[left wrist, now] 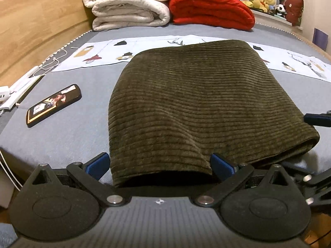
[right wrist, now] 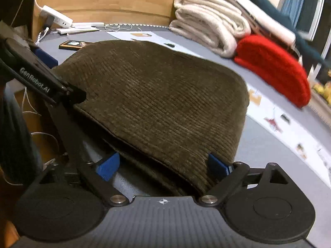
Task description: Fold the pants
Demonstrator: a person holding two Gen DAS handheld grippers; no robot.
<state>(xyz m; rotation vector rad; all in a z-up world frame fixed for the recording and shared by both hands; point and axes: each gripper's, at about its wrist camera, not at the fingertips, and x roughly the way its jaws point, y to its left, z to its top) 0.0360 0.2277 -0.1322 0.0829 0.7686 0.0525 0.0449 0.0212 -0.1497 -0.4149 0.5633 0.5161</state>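
Observation:
Olive-green corduroy pants (left wrist: 196,103) lie folded into a compact stack on the grey bed (left wrist: 68,128). My left gripper (left wrist: 159,163) is open, its blue pads spread wide on either side of the near edge of the stack. My right gripper (right wrist: 163,163) is also open at the stack's near right corner (right wrist: 165,107), its blue pads apart, one beside the fabric's edge and one under the overhanging layers. The left gripper's arm (right wrist: 37,80) shows in the right wrist view, resting at the stack's left edge.
A phone (left wrist: 53,104) lies on the bed left of the pants. A patterned white cloth (left wrist: 103,53) lies behind them. Folded cream blankets (left wrist: 128,4) and a red one (left wrist: 213,10) sit at the back. A power strip and cables (right wrist: 58,19) lie by the wooden headboard (left wrist: 31,24).

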